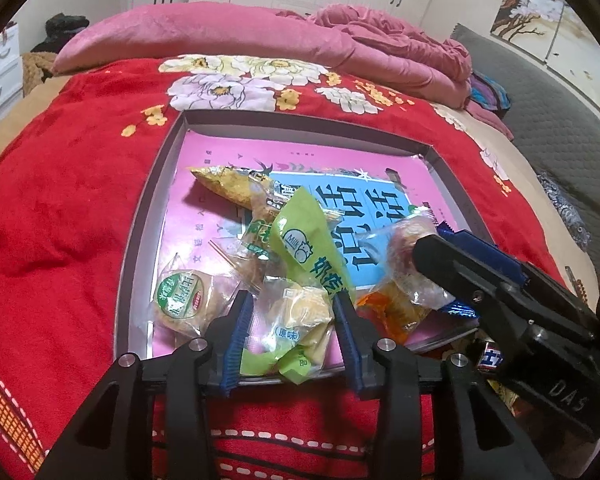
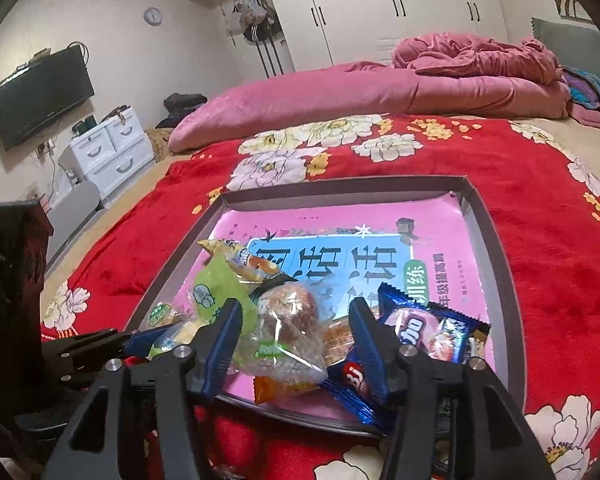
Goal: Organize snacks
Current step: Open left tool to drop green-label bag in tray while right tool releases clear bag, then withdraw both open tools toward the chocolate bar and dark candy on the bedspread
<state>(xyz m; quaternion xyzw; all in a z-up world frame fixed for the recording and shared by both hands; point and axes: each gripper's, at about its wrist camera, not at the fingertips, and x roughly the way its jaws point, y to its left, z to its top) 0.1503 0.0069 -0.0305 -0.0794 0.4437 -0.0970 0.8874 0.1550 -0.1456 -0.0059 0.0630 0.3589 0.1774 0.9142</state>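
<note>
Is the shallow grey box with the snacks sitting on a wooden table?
No, the shallow grey box holding the snack packets lies on a red flowered blanket spread over a bed.

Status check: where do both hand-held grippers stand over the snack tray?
Left hand-held gripper open, straddling yellow cake packet. Right hand-held gripper open around clear-wrapped brown pastry. Snacks piled at near tray rim. Nothing blocking.

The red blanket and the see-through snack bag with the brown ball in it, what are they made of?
Red blanket: probably soft plush fleece; it looks fuzzy and matte. See-through snack bag: seemingly thin clear plastic film; it's shiny, crinkled, and shows the snack inside.
</note>
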